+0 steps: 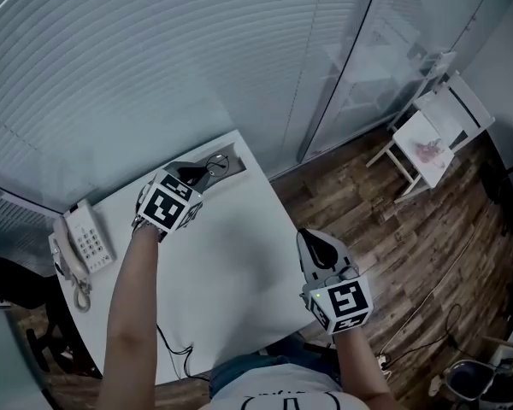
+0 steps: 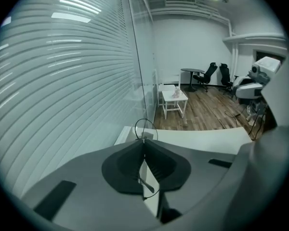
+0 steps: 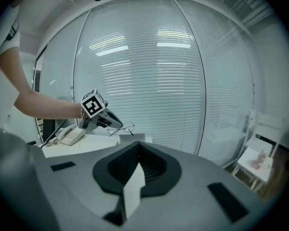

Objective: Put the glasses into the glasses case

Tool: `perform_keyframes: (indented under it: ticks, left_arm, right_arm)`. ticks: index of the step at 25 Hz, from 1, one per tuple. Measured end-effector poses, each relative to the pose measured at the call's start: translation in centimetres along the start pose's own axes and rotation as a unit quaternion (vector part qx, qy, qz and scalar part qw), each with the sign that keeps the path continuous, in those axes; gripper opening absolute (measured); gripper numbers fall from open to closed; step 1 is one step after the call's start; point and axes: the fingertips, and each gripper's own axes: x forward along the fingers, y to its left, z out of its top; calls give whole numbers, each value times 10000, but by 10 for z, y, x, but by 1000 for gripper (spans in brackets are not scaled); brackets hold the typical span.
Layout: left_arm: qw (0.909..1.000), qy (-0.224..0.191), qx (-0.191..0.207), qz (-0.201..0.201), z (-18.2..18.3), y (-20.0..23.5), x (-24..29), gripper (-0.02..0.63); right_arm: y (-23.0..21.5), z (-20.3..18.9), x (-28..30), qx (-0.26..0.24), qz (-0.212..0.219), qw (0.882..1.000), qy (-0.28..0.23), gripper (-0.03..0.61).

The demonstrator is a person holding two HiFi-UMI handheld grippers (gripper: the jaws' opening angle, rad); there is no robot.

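Glasses point(image 3: 121, 128) are gripped by one thin temple in the clenched fingers of the left gripper point(image 2: 144, 143), lenses projecting past the fingertips over the white table point(image 1: 239, 263). The right gripper point(image 3: 138, 151) is held well apart, fingers closed on nothing.

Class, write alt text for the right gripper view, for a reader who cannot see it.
The left gripper, on an outstretched arm, holds wire glasses over a white table with a phone on it, before closed blinds. The right gripper, jaws shut and empty, fills the foreground.
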Motion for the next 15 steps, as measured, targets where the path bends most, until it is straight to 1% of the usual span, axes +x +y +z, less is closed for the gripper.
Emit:
perform_keyframes:
  ticks: [7,11,15]
  left_arm:
    - [9993,330,-8,-199,-17,6,63,21]
    - [9982,527,41,-271,-31,9,90,21]
    - [9979,583,21,-289,-40,12,107,21]
  right_arm:
    - [-27,-24,12,114,-160,9992,335,11]
    - [-32,-36,18,124,-139,9986,485,11]
    - [-33,-46,22,167,-106,9978,637,11]
